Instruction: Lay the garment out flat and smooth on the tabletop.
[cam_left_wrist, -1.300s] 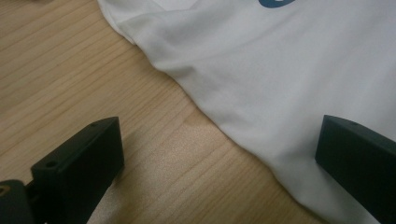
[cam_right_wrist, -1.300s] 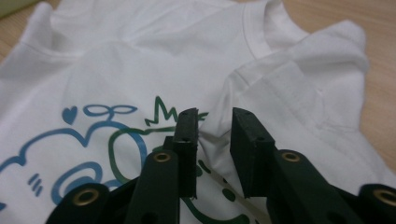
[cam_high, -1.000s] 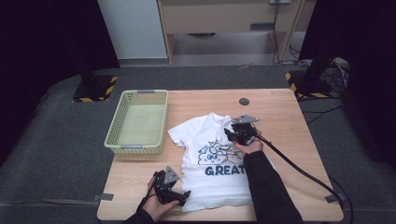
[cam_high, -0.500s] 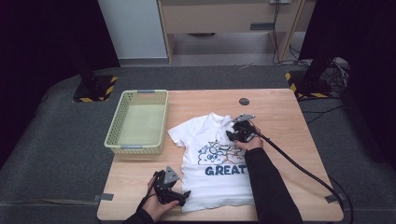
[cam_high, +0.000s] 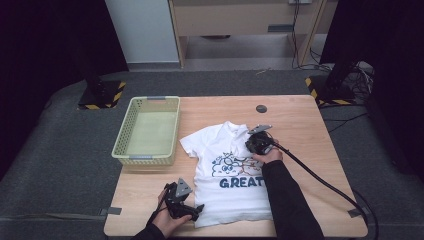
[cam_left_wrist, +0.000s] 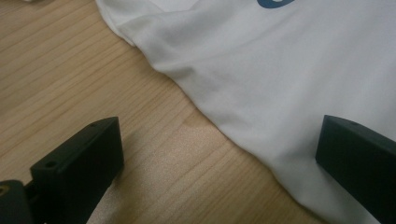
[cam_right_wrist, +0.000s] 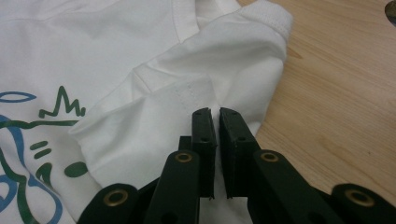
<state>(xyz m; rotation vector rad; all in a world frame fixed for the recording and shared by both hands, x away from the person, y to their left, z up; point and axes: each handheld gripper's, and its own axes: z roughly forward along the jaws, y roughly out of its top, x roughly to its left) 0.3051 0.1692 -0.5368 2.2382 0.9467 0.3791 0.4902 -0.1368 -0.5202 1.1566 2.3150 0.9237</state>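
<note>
Dark grey flooring surrounds a light wooden surface on which a white printed T-shirt is spread flat, chest print upward, its hem toward 6 o'clock. At about 9 o'clock from the shirt a pale green plastic basket is set; nothing is seen inside it, and it is judged to be kept ready to receive the shirt. The right gripper has just been closing and is pinched together on the shirt's sleeve fabric at about 3 o'clock of the collar, seemingly so that the sleeve can be folded inward. The left gripper is held with its jaws wide apart, straddling the hem corner at about 7 o'clock without pressing it, probably waiting to grip that corner.
</note>
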